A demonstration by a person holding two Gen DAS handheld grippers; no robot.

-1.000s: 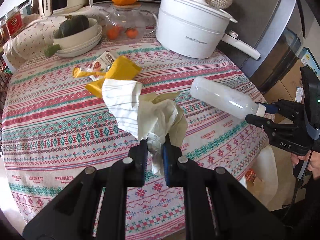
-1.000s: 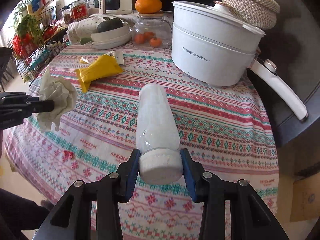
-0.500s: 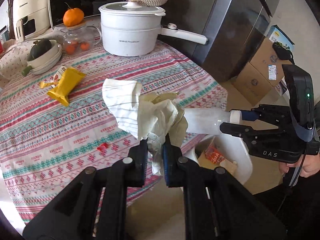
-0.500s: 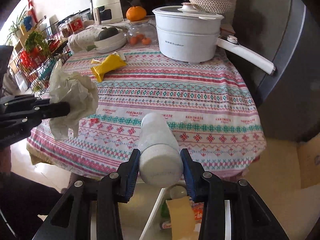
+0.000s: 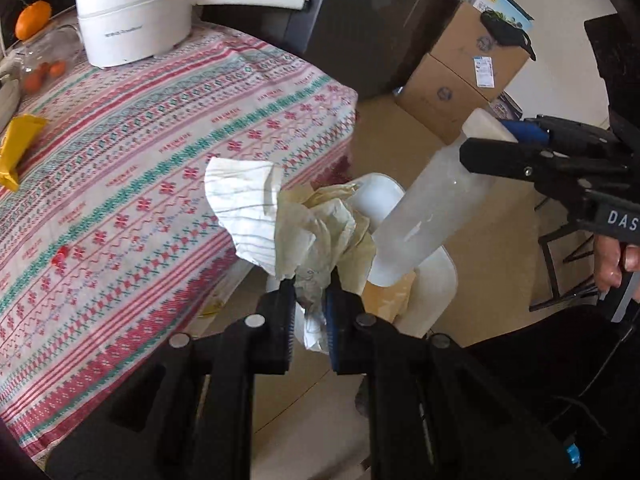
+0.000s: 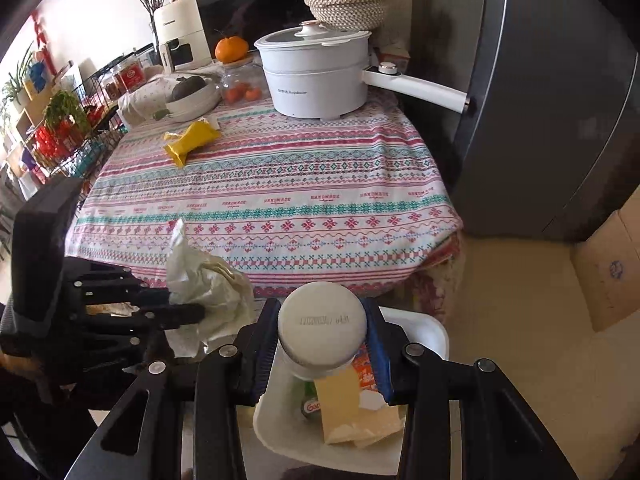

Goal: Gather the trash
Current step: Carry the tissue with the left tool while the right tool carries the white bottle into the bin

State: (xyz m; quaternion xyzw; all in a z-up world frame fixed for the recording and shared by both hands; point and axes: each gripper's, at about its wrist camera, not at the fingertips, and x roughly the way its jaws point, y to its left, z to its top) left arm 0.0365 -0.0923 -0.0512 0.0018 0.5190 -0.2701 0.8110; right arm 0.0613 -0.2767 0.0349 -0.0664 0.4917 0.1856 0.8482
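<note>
Over the white bin (image 6: 434, 330) beside the counter (image 6: 280, 184), the left hand-held gripper (image 5: 310, 304) pinches soft, light crumpled paper (image 5: 288, 224), while the right hand-held gripper (image 6: 320, 344) clamps the stiff, probably slippery plastic bottle (image 6: 322, 328) at its cap end.

table (image 6: 280, 204): white pot (image 6: 316, 80) | yellow wrapper (image 6: 192, 140) | bowl (image 6: 192, 100) || floor (image 6: 512, 300): bin (image 6: 432, 332)

I have moved both grippers off the table; bottle (image 6: 322, 334) and crumpled paper (image 5: 296, 224) now apparently overhang the bin (image 6: 430, 330), lower centre.
</note>
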